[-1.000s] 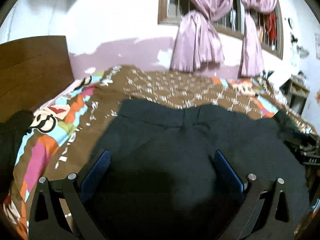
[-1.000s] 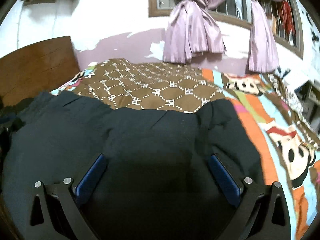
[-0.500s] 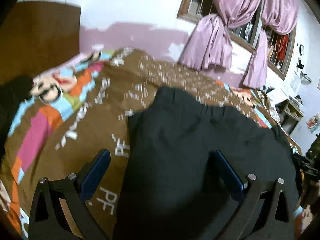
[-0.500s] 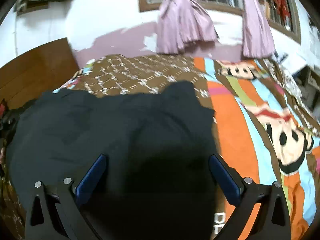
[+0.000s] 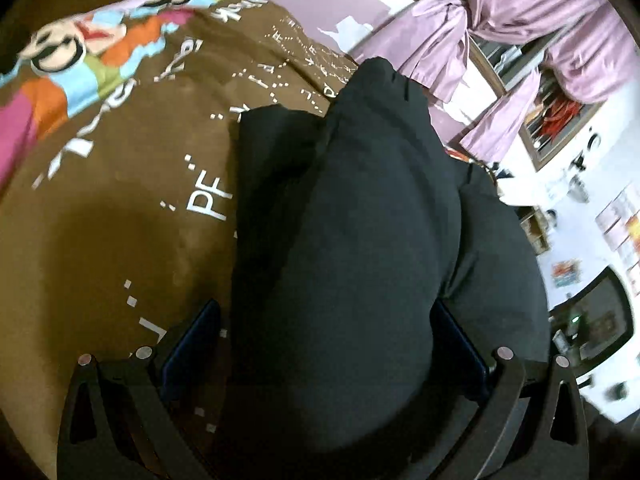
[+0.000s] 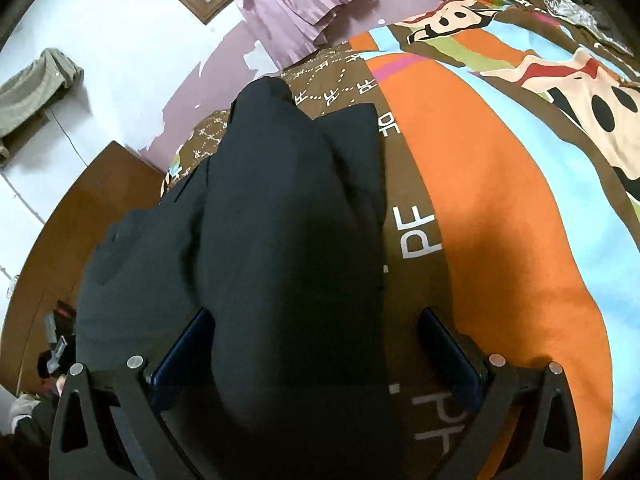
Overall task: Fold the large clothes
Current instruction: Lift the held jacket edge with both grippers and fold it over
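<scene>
A large black garment (image 5: 360, 240) lies bunched on the patterned bedspread (image 5: 120, 220), folded over itself in a thick mound. It also shows in the right wrist view (image 6: 288, 240). My left gripper (image 5: 324, 344) is open, its blue-padded fingers (image 5: 192, 336) wide apart, with the mound of black cloth between them. My right gripper (image 6: 316, 352) is open too, fingers (image 6: 452, 356) wide apart astride the cloth. Whether either holds cloth lower down is hidden.
The bedspread (image 6: 500, 220) is brown with white letters, orange and cartoon prints. A wooden headboard (image 6: 92, 208) stands at one end. Purple curtains (image 5: 520, 20) hang at the window. Shelves and clutter (image 5: 592, 320) stand beside the bed.
Both grippers have tilted and swung inward. The spread-out garment has been drawn together into a narrow, folded mound, baring bedspread on its outer sides.
</scene>
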A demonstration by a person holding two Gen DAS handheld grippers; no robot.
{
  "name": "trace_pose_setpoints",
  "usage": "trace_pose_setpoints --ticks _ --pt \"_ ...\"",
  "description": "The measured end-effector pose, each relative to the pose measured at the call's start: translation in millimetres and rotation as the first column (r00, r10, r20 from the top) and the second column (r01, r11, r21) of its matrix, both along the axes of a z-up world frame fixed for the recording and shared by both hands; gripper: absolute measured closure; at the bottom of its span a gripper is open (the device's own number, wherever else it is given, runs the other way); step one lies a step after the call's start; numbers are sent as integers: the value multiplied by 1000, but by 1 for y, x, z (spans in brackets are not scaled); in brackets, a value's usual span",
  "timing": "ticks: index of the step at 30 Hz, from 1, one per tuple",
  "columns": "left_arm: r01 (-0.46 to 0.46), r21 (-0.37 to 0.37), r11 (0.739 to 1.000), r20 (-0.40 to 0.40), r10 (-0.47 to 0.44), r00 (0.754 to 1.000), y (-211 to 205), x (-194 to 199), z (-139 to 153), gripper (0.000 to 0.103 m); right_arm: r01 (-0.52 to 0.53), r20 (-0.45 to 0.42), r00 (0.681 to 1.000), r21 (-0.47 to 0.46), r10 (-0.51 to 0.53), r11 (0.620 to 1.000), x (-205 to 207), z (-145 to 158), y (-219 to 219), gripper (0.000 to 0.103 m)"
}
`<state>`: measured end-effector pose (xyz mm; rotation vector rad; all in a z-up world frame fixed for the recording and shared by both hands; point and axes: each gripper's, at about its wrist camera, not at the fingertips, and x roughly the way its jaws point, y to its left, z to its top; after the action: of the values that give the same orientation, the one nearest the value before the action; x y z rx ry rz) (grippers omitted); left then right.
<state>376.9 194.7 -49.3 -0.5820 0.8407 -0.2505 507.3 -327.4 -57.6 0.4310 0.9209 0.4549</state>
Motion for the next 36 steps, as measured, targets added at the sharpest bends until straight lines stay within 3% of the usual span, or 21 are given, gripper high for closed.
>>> trace_pose_setpoints --ticks 13,22,27,36 --pt "10 -1 1000 22 -10 1000 1 -4 -1 1 -6 18 1000 -11 6 1000 2 0 2 0" --pt "26 -27 999 21 -25 999 2 1 -2 1 -172 26 984 -65 174 983 -1 9 37 0" --pt "38 -35 999 16 -37 999 2 3 -1 1 -161 -16 987 39 161 986 7 -3 23 0" --pt "92 -65 994 -26 -94 995 1 10 5 1 -192 -76 978 14 192 981 14 -1 28 0"
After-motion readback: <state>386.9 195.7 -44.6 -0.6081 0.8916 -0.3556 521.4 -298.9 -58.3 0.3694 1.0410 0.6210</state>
